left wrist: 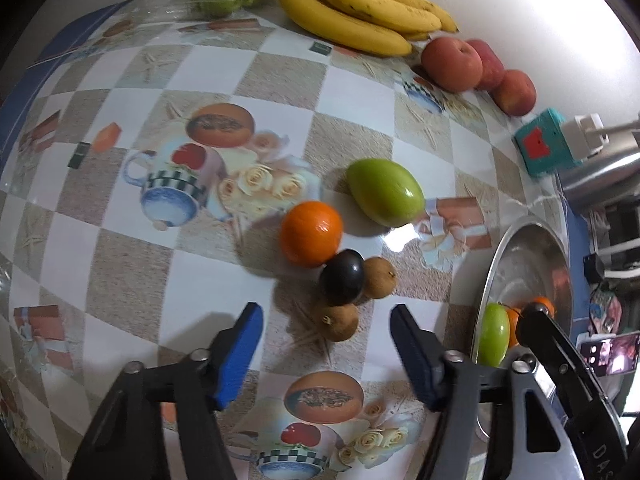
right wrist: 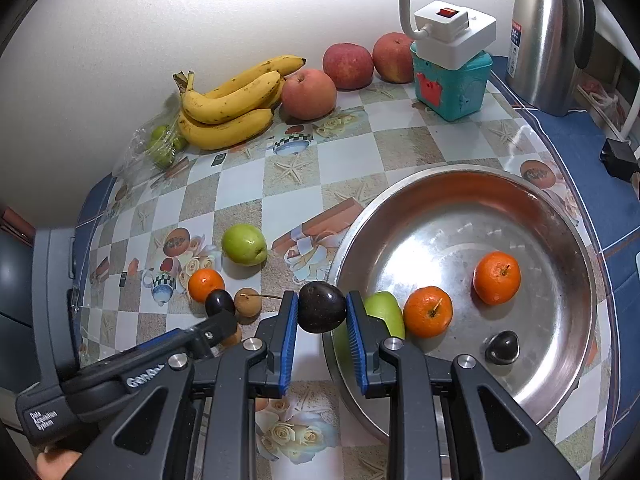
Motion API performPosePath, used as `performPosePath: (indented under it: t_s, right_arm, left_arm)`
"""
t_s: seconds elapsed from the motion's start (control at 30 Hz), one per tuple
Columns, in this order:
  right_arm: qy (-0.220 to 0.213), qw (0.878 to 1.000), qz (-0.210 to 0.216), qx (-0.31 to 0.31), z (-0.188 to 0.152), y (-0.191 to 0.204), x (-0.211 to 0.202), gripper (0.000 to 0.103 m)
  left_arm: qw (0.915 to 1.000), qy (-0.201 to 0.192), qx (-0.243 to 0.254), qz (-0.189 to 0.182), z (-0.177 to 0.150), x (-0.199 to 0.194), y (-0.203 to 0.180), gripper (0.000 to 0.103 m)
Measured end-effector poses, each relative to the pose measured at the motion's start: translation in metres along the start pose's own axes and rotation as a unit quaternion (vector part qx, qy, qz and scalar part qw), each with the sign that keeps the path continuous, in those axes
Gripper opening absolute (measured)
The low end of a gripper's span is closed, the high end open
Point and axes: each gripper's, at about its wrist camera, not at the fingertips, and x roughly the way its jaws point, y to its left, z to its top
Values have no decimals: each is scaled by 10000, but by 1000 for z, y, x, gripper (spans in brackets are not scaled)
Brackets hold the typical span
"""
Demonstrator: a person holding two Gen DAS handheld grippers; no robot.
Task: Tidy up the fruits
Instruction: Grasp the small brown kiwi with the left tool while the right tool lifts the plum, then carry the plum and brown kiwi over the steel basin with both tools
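Note:
My right gripper [right wrist: 322, 312] is shut on a dark plum [right wrist: 321, 307], held over the near left rim of the steel bowl [right wrist: 560, 336]. The bowl holds two oranges [right wrist: 427, 312], a green fruit [right wrist: 384, 312] and another dark plum [right wrist: 502, 347]. My left gripper [left wrist: 326, 320] is open just above the table, in front of a cluster: an orange [left wrist: 311, 233], a dark plum [left wrist: 343, 278], two brown longans [left wrist: 338, 322] and a green fruit [left wrist: 385, 192]. The bowl also shows in the left wrist view [left wrist: 520, 264] at right.
Bananas [right wrist: 228, 108], three apples [right wrist: 309, 94] and a plastic bag of green fruit [right wrist: 160, 146] lie along the back wall. A teal box [right wrist: 452, 84] with a white power strip on top and a steel thermos [right wrist: 548, 32] stand at the back right.

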Motion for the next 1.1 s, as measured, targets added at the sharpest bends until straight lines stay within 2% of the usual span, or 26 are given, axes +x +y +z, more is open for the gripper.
performPosePath:
  t_s: [0.4, 0.57, 1.1]
  right_arm:
    - [18, 10000, 9, 20, -1, -1, 0, 25]
    - [20, 10000, 21, 16, 0, -2, 0, 25]
    - [62, 10000, 19, 66, -1, -5, 1, 25]
  left_arm:
    - [9999, 106, 38, -32, -2, 12, -6, 36]
    - [9999, 123, 15, -75, -1, 11, -4, 28]
    - [9993, 95, -20, -358, -4, -4, -1, 27]
